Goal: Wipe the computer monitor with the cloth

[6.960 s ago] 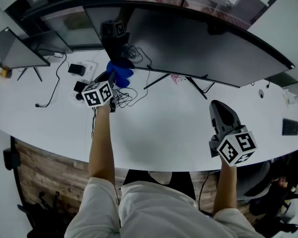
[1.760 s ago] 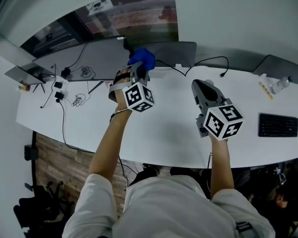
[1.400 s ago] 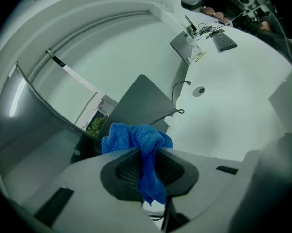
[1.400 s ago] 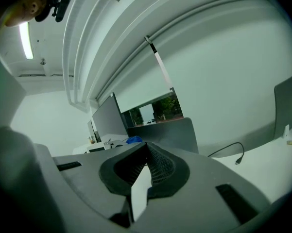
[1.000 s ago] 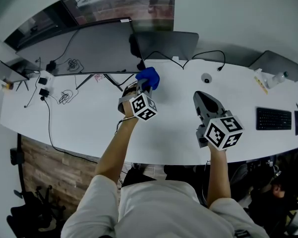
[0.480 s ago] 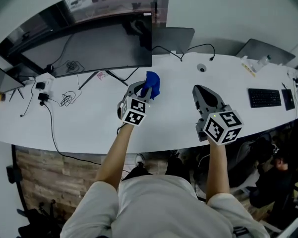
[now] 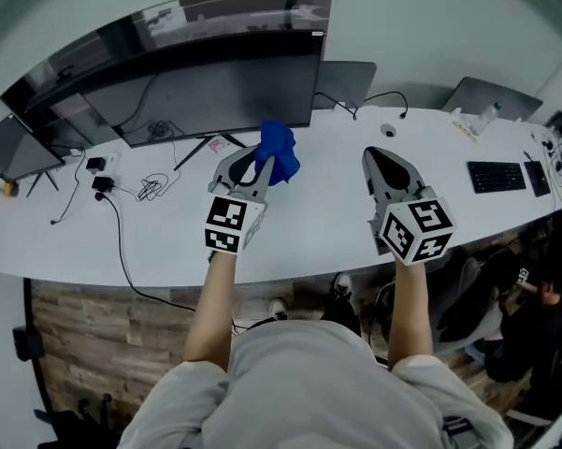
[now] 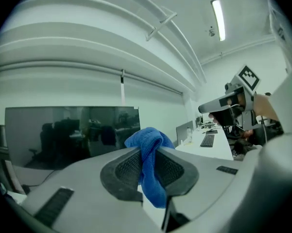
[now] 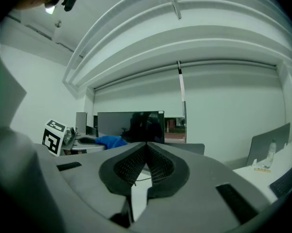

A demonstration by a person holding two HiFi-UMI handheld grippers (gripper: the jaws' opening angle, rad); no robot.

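Observation:
A wide dark monitor [image 7: 196, 92] stands at the back of the white desk [image 7: 309, 232], also seen as the monitor [image 8: 68, 130] and the monitor [image 9: 131, 126]. My left gripper [image 7: 262, 162] is shut on a blue cloth [image 7: 278, 148], held up in front of the monitor's right end. The cloth [image 8: 149, 166] hangs pinched between the jaws, and the cloth [image 9: 109, 141] shows at the left of the right gripper view. My right gripper [image 7: 381, 162] is shut with nothing in it, over the desk to the right of the monitor. Its tips [image 9: 146, 147] meet.
A second dark screen [image 7: 344, 82] stands behind the monitor's right end. Cables and adapters [image 7: 150, 187] lie at the left of the desk. A keyboard [image 7: 497, 176] and a laptop [image 7: 472, 96] are at the right. A small monitor [image 7: 14, 148] stands far left.
The view has swung so the monitor sits more centred. My left gripper with the cloth has stayed in front of the monitor's right end. The right gripper has barely moved.

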